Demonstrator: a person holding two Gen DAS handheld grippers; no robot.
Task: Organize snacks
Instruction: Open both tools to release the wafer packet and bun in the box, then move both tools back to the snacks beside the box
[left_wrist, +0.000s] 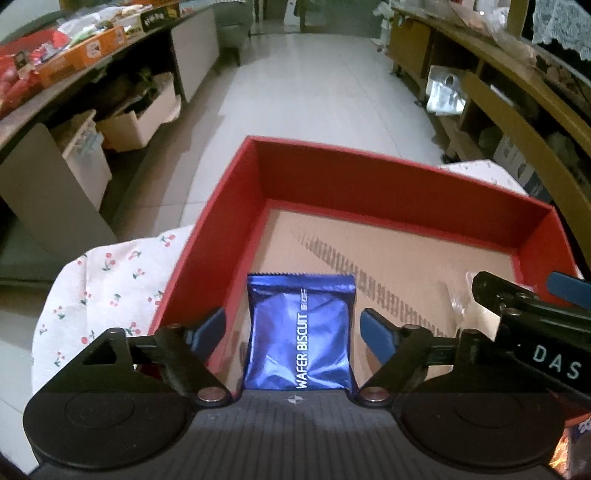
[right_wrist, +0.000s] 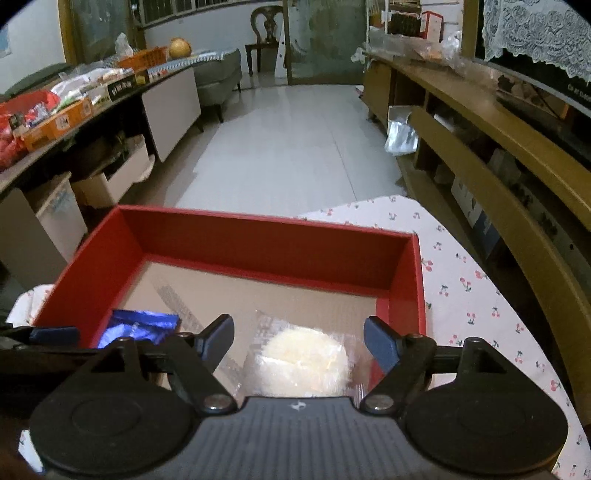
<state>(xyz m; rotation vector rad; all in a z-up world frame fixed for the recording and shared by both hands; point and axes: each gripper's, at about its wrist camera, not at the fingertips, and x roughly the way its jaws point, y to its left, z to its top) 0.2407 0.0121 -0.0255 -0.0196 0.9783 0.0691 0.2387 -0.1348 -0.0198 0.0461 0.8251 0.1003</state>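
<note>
A lived-in home, most likely a living room. A pale tiled floor (right_wrist: 295, 147) runs down the middle toward a glass door (right_wrist: 325, 40) at the far end, with a carved wooden chair (right_wrist: 266, 33) beside it. On the left, a long dark counter (right_wrist: 110, 99) is crowded with snack boxes and bags, and open storage bins (left_wrist: 140, 118) sit underneath. A grey sofa (right_wrist: 218, 77) stands beyond it. On the right, a wooden shelf unit (right_wrist: 480, 122) holds household clutter, with a lace curtain (right_wrist: 535, 33) hanging above. In the foreground, a cherry-print tablecloth (right_wrist: 461, 280) covers a table.
</note>
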